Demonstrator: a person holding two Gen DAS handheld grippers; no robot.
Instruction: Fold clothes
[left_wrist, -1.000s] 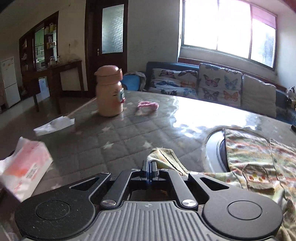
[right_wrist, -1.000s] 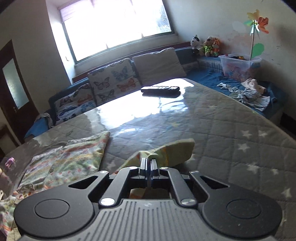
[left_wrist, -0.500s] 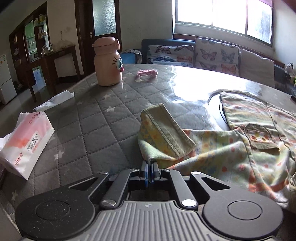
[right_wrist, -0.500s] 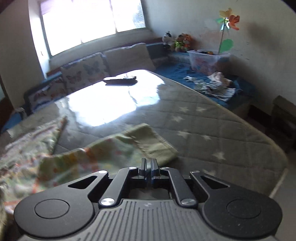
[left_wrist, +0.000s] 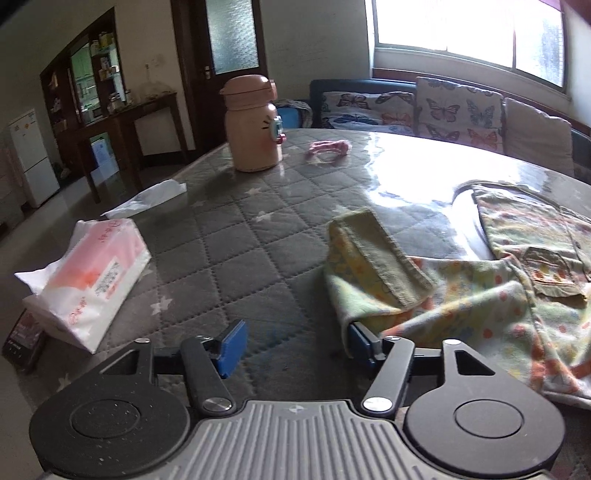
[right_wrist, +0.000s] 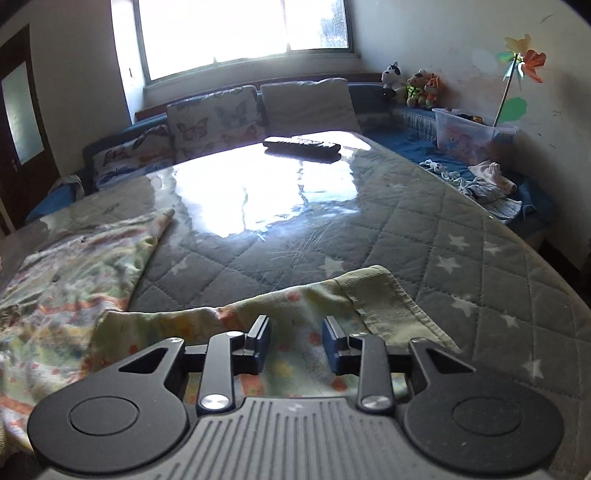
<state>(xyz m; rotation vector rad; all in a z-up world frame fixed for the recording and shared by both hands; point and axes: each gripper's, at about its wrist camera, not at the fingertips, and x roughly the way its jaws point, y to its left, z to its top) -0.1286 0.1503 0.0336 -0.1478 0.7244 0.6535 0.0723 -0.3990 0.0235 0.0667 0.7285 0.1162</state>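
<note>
Gaping wide, the left gripper (left_wrist: 293, 349) hovers low over the quilted table (left_wrist: 236, 236), its right pad touching the folded-back sleeve cuff (left_wrist: 373, 254) of the floral shirt (left_wrist: 517, 295) near the table's near edge. The right gripper (right_wrist: 295, 345) also stands parted, holding nothing, directly above the shirt's other sleeve (right_wrist: 384, 299). Farther left on the table lie a tissue pack (left_wrist: 88, 280), a loose tissue (left_wrist: 147, 197), a pink bottle (left_wrist: 253, 123) and a pink hair tie (left_wrist: 328, 147); a remote (right_wrist: 301, 146) rests near the far edge.
</note>
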